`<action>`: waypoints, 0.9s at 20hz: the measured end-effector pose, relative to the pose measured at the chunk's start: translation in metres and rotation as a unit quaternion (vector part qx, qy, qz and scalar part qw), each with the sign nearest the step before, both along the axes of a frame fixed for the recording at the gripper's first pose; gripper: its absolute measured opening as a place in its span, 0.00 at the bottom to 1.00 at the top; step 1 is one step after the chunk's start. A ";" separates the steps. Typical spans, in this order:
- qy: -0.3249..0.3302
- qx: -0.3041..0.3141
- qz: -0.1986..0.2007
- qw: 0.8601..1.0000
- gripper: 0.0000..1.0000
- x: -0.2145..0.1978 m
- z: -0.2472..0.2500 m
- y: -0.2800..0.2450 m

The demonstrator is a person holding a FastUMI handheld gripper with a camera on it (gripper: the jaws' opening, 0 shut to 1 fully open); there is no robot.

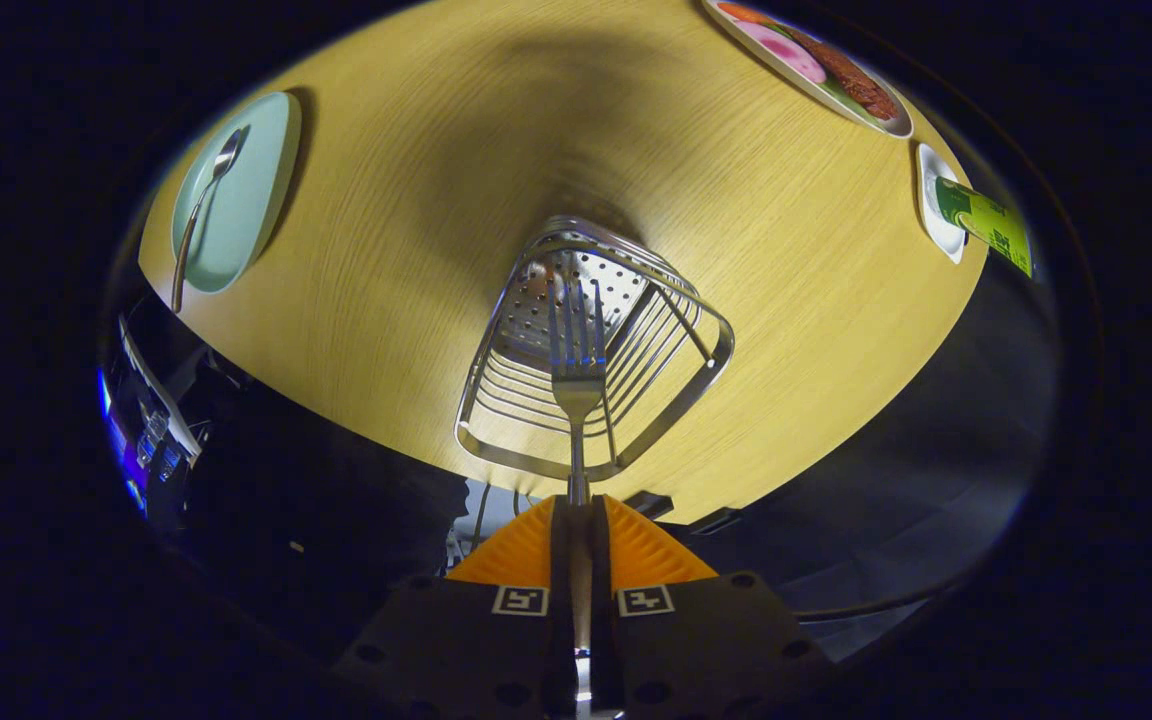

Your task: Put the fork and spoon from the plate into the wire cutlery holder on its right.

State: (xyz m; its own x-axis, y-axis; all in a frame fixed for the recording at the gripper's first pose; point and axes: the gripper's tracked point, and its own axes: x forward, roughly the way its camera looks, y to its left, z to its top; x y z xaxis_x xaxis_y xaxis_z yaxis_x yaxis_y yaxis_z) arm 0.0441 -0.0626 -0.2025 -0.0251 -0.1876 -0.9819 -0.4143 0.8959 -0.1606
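Fingers (578, 520) pinching fork (577, 350) handle; tines ahead, over wire cutlery holder (496, 440); spoon (198, 215) on plate (256, 190).

Gripper (577, 515) is pinching the fork (577, 372) handle between both fingers, tines pointing out at 12 o'clock over the wire cutlery holder (591, 350). Holder's open mouth is facing the fingers; its wire walls are crowding the tines at 3 and 9 o'clock. Bare wooden table (416, 230) is lying open around the holder. At 10 o'clock, well apart, the plate (241, 190) is carrying the spoon (198, 215). At 1 to 2 o'clock a food plate (811, 65) and a small white dish (939, 205) are sitting near the table edge.
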 end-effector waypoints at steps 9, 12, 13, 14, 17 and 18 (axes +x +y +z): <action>-0.125 0.092 -0.009 0.988 0.48 0.011 0.017 0.002; -0.205 0.142 -0.038 0.968 0.48 0.010 0.047 0.007; -0.237 0.159 -0.048 0.957 0.49 0.008 0.057 0.010; -0.269 0.177 -0.053 0.945 0.49 0.009 0.067 0.018; -0.346 0.254 -0.060 0.901 0.54 0.005 0.105 0.071; -0.358 0.285 -0.059 0.887 0.54 0.000 0.115 0.096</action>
State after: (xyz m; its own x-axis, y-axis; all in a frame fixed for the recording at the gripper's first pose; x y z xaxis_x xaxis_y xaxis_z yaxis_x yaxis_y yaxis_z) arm 0.0441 0.0333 -0.0873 0.6564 0.3074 -0.6890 -0.2871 0.9463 0.1487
